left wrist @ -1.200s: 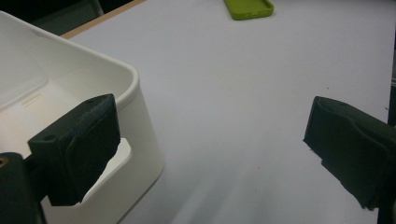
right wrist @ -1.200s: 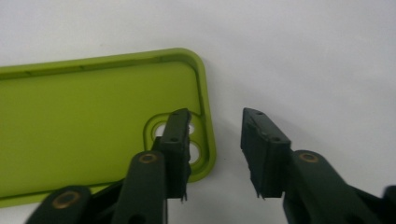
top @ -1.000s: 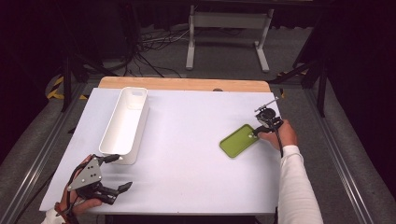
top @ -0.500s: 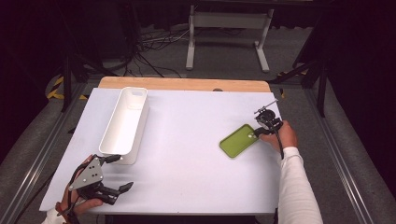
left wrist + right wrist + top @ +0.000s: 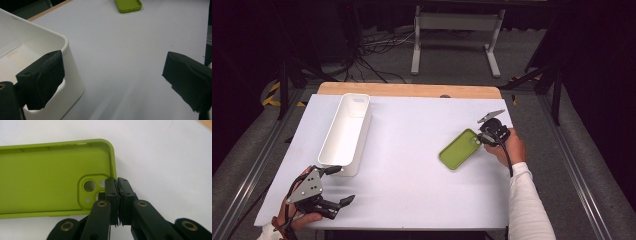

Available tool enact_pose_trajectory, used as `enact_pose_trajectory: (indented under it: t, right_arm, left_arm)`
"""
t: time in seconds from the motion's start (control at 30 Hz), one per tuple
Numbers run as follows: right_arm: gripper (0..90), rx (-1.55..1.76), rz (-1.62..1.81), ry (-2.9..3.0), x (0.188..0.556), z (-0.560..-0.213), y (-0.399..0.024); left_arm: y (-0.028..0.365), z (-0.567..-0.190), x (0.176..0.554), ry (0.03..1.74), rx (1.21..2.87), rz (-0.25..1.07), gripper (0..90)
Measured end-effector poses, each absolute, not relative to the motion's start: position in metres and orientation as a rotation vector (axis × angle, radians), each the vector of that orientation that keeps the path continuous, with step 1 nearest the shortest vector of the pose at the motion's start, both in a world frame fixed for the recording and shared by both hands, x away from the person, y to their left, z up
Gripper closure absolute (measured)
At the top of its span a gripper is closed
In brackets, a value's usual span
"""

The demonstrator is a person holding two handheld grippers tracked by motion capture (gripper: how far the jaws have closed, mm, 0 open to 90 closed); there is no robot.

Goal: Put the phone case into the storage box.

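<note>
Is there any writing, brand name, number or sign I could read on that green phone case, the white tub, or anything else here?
None can be read.
Green phone case: plain inside, only camera holes, no lettering.
White tub: a faint raised mark on its floor at the far end, too small to read.
White table: blank.
Yellow-and-black floor stripes: a warning pattern, no words.

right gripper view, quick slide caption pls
Right gripper shut on the short edge wall of the green phone case, beside its camera cutout, on the white table.
</note>
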State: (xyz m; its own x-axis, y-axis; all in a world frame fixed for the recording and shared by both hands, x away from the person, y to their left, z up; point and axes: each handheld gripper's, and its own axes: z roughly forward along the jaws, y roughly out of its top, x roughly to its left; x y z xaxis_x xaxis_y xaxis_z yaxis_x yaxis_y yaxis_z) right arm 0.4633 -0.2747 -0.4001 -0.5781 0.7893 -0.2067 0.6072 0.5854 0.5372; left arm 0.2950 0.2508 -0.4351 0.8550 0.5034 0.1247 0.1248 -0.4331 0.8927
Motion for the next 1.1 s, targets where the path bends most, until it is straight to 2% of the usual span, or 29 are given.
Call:
enact_pose_trajectory:
  t: [0.37, 1.1]
  right_arm:
    - [87.8, 1.030, 0.757, 2.215, 0.438, -0.381, -0.267]
    - [87.7, 0.835, 0.871, 2.119, 0.406, -0.366, -0.230]
  left_arm:
    - [0.251, -0.433, 0.295, 0.460, 1.989, 0.468, 4.8]
    - [0.246, -0.424, 0.298, 0.468, 1.957, 0.505, 4.8]
